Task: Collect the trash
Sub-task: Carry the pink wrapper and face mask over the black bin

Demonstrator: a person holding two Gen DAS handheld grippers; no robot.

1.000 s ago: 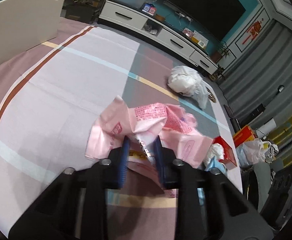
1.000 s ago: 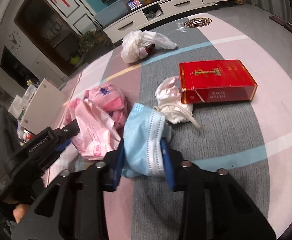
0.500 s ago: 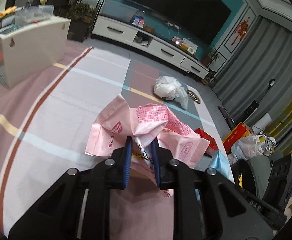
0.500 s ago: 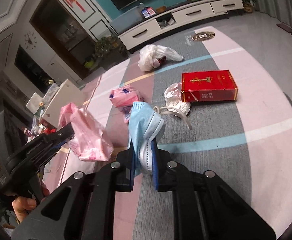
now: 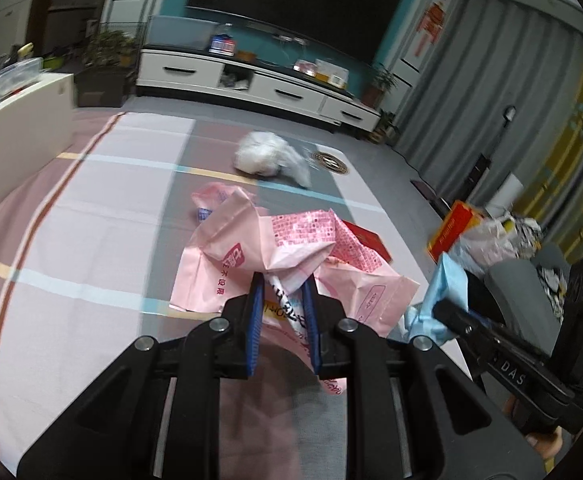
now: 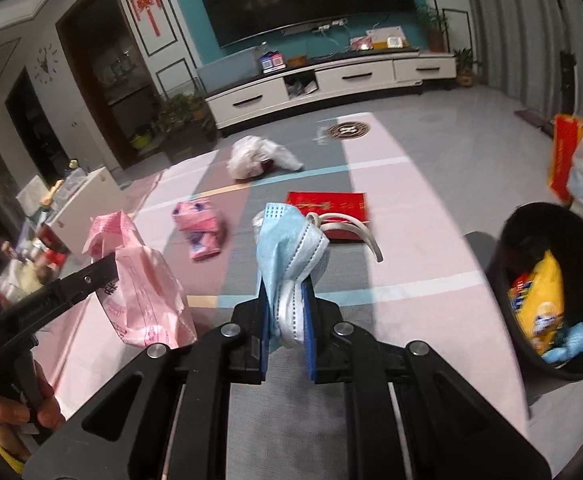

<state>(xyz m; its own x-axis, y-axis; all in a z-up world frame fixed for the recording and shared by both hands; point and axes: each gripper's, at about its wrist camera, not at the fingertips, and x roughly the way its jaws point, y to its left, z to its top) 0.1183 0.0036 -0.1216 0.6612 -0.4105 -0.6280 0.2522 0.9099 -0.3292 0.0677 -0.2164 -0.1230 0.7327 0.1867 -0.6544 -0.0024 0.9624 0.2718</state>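
My left gripper (image 5: pixel 281 284) is shut on a crumpled pink plastic bag (image 5: pixel 275 252), which hangs off the floor mat; the same pink bag (image 6: pixel 143 284) shows at the left of the right wrist view. My right gripper (image 6: pixel 287 292) is shut on a light blue face mask (image 6: pixel 287 240), also lifted, and that mask (image 5: pixel 443 292) appears at the right of the left wrist view. On the mat lie a small pink wrapper (image 6: pixel 199 228), a red cigarette box (image 6: pixel 327 208), a white crumpled wad with a strap (image 6: pixel 343 224) and a white plastic bag (image 6: pixel 255 156).
A black trash bin (image 6: pixel 507 280) holding a yellow packet and blue scraps stands at the right. A white box (image 5: pixel 23 132) sits at the mat's left edge. A low TV cabinet (image 6: pixel 331 84) runs along the far wall. Red boxes and bags (image 5: pixel 479 232) lie to the right.
Both grippers rose off the mat, carrying the pink bag and the blue mask up with them. The right jaws closed tighter on the mask. The trash bin came into the right wrist view.
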